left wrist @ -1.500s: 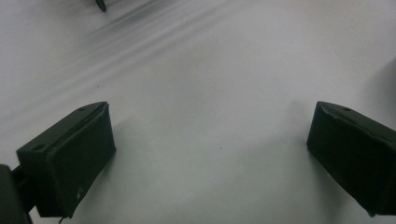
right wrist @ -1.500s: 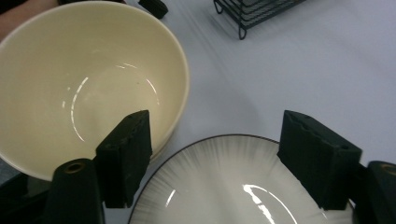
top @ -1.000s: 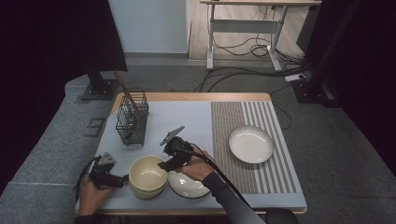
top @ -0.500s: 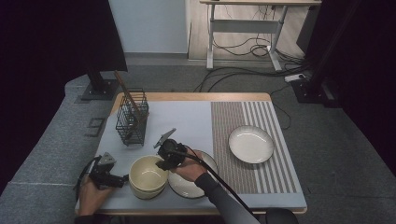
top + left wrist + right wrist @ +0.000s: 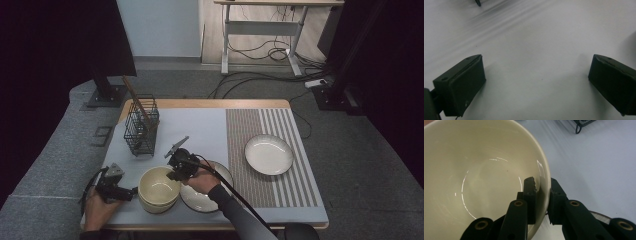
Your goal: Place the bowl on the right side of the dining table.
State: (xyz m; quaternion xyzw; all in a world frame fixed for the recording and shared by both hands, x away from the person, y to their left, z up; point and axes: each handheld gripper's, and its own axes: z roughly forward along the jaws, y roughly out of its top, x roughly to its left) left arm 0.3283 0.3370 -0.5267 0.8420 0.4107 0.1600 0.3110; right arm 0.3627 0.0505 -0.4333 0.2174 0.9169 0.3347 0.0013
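right claw (image 5: 541,192) has just been closing and now pinches the near rim of the cream bowl (image 5: 159,187), one jaw inside the wall, one outside, which should give me a firm edge hold for lifting. bowl sits at the table's front edge, just beside a shallow plate (image 5: 212,197). left claw (image 5: 536,82) rests spread over bare mat (image 5: 536,37), gripping nothing. wire basket (image 5: 141,127) stands behind; a second plate (image 5: 268,154) lies well apart.

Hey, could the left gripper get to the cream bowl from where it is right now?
Probably yes. The left gripper rests open on the mat right beside the cream bowl, with nothing between them; the right gripper already pinches the bowl's opposite rim.
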